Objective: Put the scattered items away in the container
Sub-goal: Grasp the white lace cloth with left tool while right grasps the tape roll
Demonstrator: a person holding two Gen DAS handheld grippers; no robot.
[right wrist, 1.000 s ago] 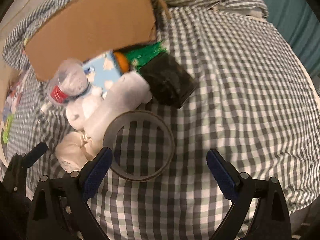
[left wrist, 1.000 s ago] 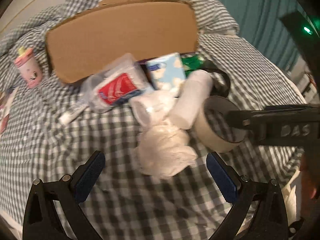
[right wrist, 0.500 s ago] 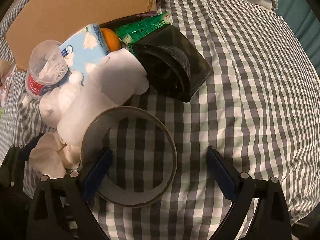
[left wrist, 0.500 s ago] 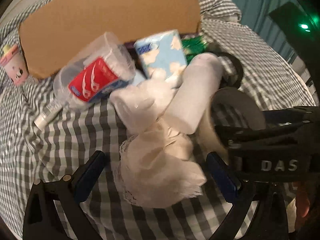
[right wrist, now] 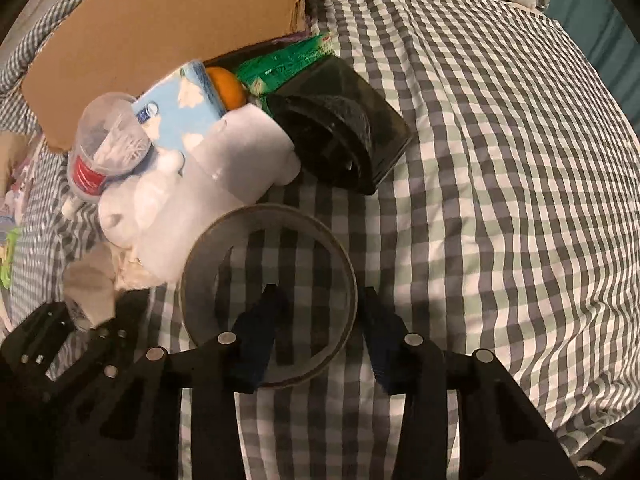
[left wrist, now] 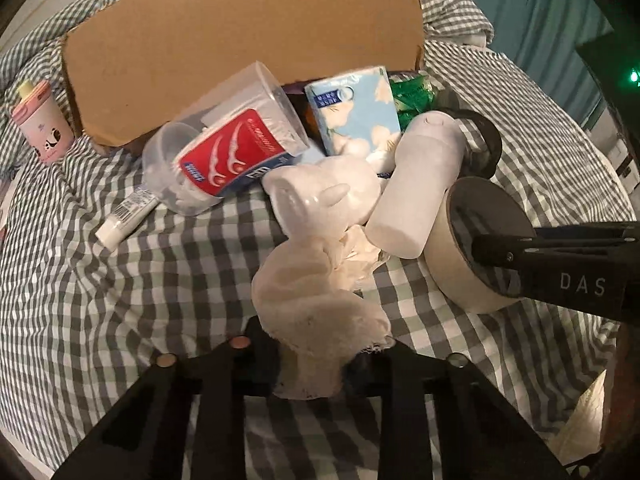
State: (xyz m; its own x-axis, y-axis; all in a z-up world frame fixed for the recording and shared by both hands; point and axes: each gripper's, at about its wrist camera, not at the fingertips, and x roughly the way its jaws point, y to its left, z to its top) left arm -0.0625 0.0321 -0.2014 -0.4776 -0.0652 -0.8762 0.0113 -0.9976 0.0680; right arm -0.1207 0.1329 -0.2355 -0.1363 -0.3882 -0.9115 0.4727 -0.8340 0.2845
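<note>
A heap of items lies on the checked bedspread before the cardboard box (left wrist: pixel 240 40). My left gripper (left wrist: pixel 316 364) is shut on a white lacy cloth (left wrist: pixel 316 312). My right gripper (right wrist: pixel 320 332) is shut on the rim of a tape roll (right wrist: pixel 268 296), one finger inside the ring, one outside; the tape roll also shows in the left wrist view (left wrist: pixel 468 240). The heap holds a clear floss-pick tub (left wrist: pixel 228 152), a blue tissue pack (left wrist: pixel 356 112), a white bottle (left wrist: pixel 420 188), a white plush (left wrist: pixel 324 196), a green packet (left wrist: pixel 412 96) and a black case (right wrist: pixel 340 128).
A pink cup (left wrist: pixel 42 124) stands left of the box. A small white tube (left wrist: pixel 124 216) lies on the bedspread left of the heap. An orange (right wrist: pixel 228 84) sits behind the tissue pack. The bed's edge and a teal wall (left wrist: pixel 540 20) are at the right.
Both grippers moved forward onto the heap and shut: the left on the white cloth, the right on the tape roll's rim.
</note>
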